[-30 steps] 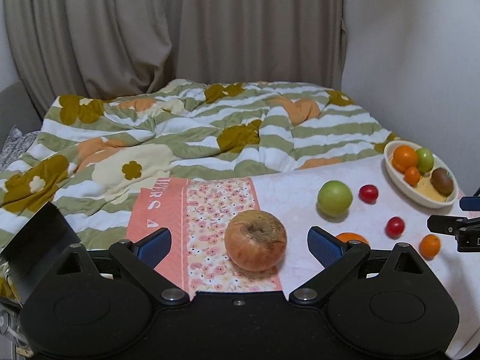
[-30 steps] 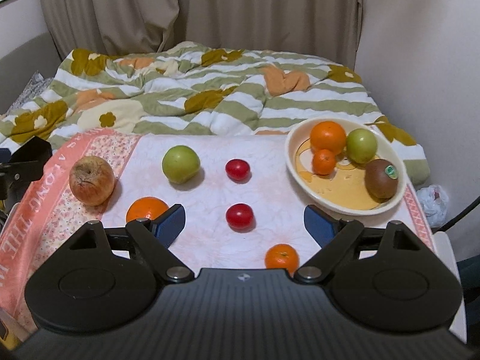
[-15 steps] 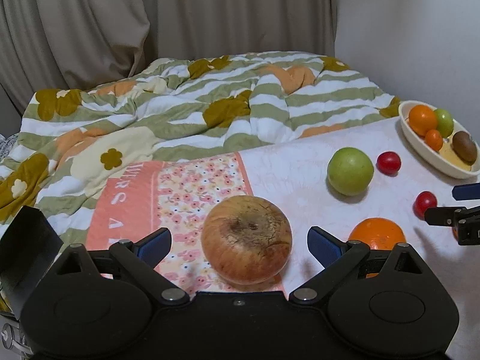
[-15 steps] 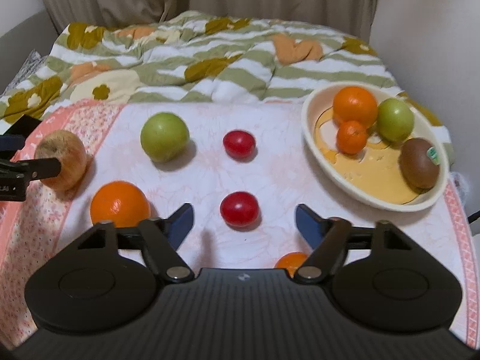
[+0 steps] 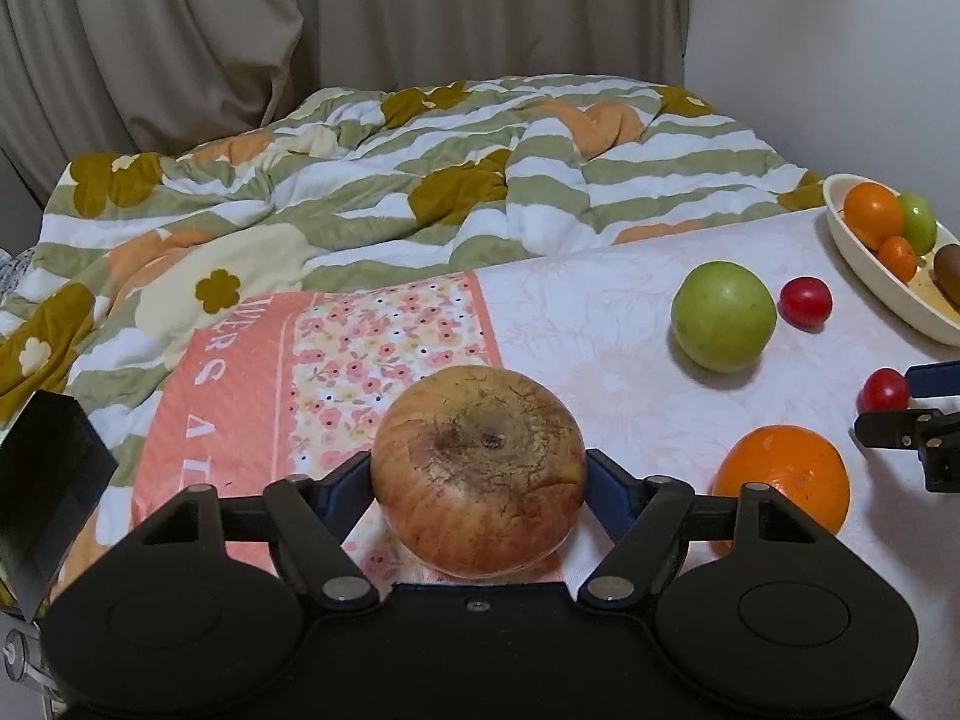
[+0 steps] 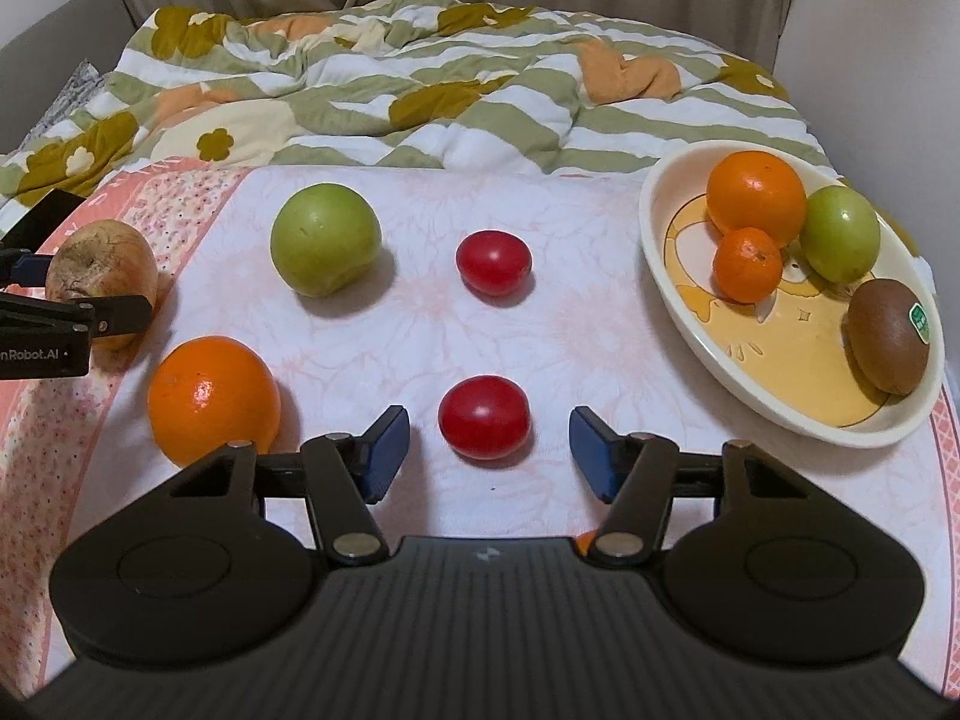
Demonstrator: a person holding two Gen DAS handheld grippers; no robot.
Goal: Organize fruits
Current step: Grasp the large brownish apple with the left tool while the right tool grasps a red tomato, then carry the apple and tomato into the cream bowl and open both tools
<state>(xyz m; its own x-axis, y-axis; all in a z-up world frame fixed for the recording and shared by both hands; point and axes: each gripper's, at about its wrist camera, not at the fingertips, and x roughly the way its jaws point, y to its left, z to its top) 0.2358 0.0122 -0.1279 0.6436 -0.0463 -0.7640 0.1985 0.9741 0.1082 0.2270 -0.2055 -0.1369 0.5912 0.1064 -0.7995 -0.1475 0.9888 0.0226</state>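
Left wrist view: my left gripper (image 5: 478, 483) is pinching the wrinkly old apple (image 5: 478, 471) on the tablecloth's (image 5: 600, 372) floral edge, probably soft, so easy squeeze. Right gripper (image 6: 489, 450) is spread around a slick cherry tomato (image 6: 483, 425); I'd grab its middle.

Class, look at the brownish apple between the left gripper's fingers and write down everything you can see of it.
The brownish apple is round, with dull reddish-tan skin, wrinkled and russeted, and a dark pit at its top facing the camera. It looks old and slightly shrivelled. It sits on the floral pink border of the tablecloth, at the table's left side. The left gripper has its blue pads against both its sides. No other fruit touches it.
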